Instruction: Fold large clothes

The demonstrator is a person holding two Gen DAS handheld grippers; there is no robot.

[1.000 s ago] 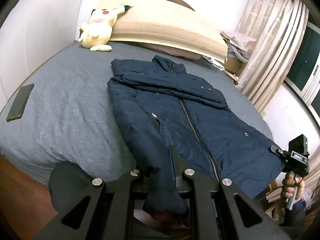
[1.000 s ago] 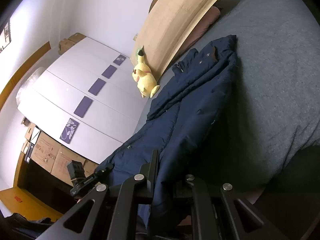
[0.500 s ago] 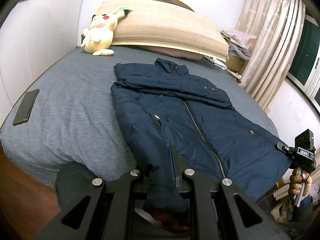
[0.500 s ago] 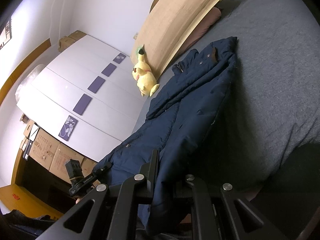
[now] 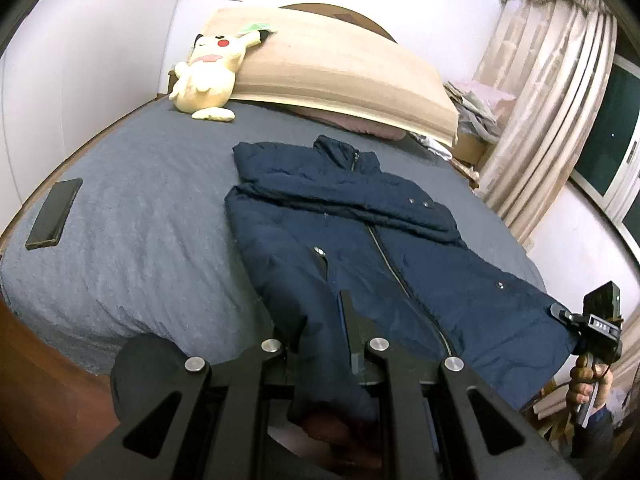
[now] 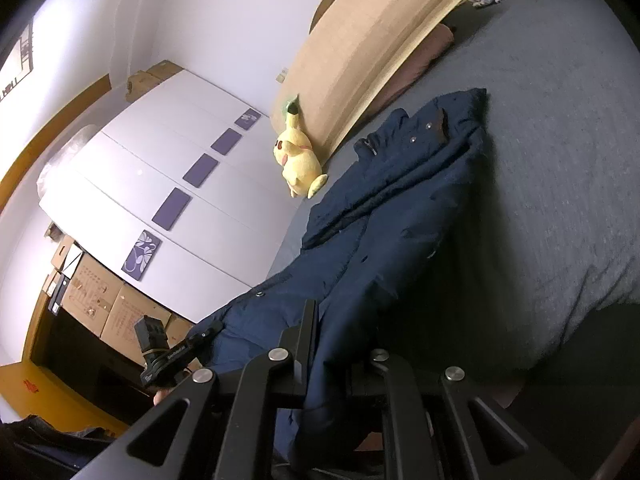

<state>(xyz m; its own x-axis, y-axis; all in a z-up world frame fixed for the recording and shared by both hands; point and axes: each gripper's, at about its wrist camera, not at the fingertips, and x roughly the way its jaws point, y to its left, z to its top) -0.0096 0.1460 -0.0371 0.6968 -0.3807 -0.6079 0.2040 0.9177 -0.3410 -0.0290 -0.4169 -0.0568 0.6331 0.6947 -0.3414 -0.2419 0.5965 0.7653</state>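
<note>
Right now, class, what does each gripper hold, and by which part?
Both hold the navy jacket by its bottom hem: the left gripper at one corner, the right gripper at the other.

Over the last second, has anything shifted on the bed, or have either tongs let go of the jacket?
No grip changed: the left tongs and the right tongs stay clamped on the hem of the navy jacket. The left view has tilted up a little toward the headboard. The jacket stays spread on the bed, and the plush toy and phone have not moved.
</note>
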